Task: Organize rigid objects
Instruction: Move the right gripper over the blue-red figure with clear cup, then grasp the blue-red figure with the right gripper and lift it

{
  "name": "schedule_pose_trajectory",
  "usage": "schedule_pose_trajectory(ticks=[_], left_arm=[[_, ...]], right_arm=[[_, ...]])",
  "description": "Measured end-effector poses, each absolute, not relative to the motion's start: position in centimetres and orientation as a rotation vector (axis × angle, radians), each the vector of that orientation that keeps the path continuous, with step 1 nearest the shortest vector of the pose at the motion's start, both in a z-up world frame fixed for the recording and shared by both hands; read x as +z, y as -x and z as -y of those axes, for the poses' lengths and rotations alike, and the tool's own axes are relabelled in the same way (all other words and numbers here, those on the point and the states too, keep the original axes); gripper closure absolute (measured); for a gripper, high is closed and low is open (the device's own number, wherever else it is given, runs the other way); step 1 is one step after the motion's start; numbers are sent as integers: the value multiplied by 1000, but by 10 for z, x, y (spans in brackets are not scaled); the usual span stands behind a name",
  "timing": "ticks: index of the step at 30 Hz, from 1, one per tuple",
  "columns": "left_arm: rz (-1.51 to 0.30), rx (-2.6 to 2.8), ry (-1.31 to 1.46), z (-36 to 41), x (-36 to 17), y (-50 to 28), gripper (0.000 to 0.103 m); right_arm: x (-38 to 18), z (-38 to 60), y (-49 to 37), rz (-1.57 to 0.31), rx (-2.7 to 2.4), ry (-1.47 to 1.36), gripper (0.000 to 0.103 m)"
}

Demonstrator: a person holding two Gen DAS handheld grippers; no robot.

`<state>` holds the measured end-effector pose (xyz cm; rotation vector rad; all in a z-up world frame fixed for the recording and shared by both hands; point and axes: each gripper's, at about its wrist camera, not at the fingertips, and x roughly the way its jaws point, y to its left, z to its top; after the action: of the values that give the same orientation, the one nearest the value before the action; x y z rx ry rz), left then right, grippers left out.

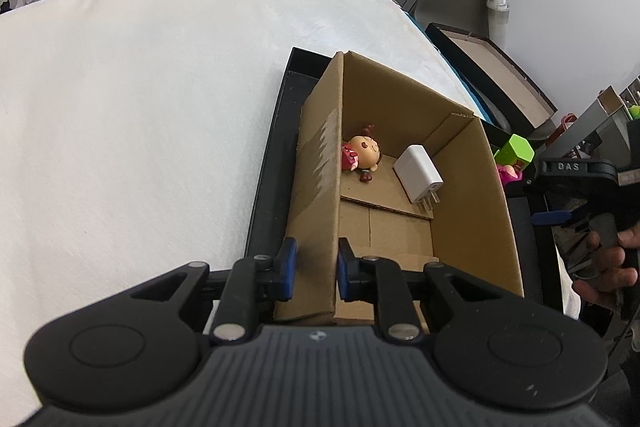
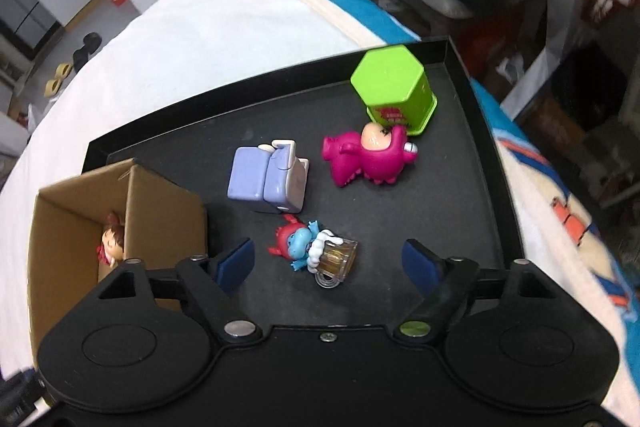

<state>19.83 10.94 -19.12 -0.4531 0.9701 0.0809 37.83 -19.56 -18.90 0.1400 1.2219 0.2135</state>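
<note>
My left gripper (image 1: 316,269) points steeply down, its jaws clamped on the left wall of the cardboard box (image 1: 318,187), one blue pad outside the wall and one inside. The box stands open-topped at the left end of the black tray (image 2: 472,163). Inside it, a small doll figure (image 1: 362,155) lies against the left wall and a white charger (image 1: 418,173) lies on the floor near the far right corner, the two apart. The near half of the box floor is bare.

My right gripper (image 2: 328,263) also points steeply down over the tray, jaws spread wide and pressing on nothing. Between the pads and just ahead lies a blue-and-red figure with a clear mug (image 2: 316,247), touching neither pad. No earlier view confirms any jaw motion. In the left wrist view a hand (image 1: 608,267) grips the right tool's handle at the frame's right edge.

Further along the tray: a lilac block toy (image 2: 268,181) just beyond the mug figure, a magenta figure (image 2: 368,157) to its right, and a green hexagonal container (image 2: 392,87) touching it, near the far right corner. Open tray floor lies to the right of the mug figure, up to the raised rim. The tray rests on a white cloth (image 1: 140,107) covering the tabletop.
</note>
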Motion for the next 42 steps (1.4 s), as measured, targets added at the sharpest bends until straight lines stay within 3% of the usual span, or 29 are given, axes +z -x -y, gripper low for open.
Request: schedule_pose_trajectory(ticks=[8,34,37,39,42], left_arm=[[-974,84,458,-111,-193,-200,84],[-979,78,481,-114,-199,-202,83],[-979,78,481,-114,-199,-202,83],[-978,78,477,-114,-199,-202,83],[-978,78,476,-114,-198,-201,83]], right_arm=[[-206,190,-389,-1276,182,-194,27],[-235,147,-401,-1299,43,27,33],[-234,147,-396,-1315,45,36,36],[-232,148,-393,-1321,56,40,43],[-230,148,-389,-1322,71,74,44]])
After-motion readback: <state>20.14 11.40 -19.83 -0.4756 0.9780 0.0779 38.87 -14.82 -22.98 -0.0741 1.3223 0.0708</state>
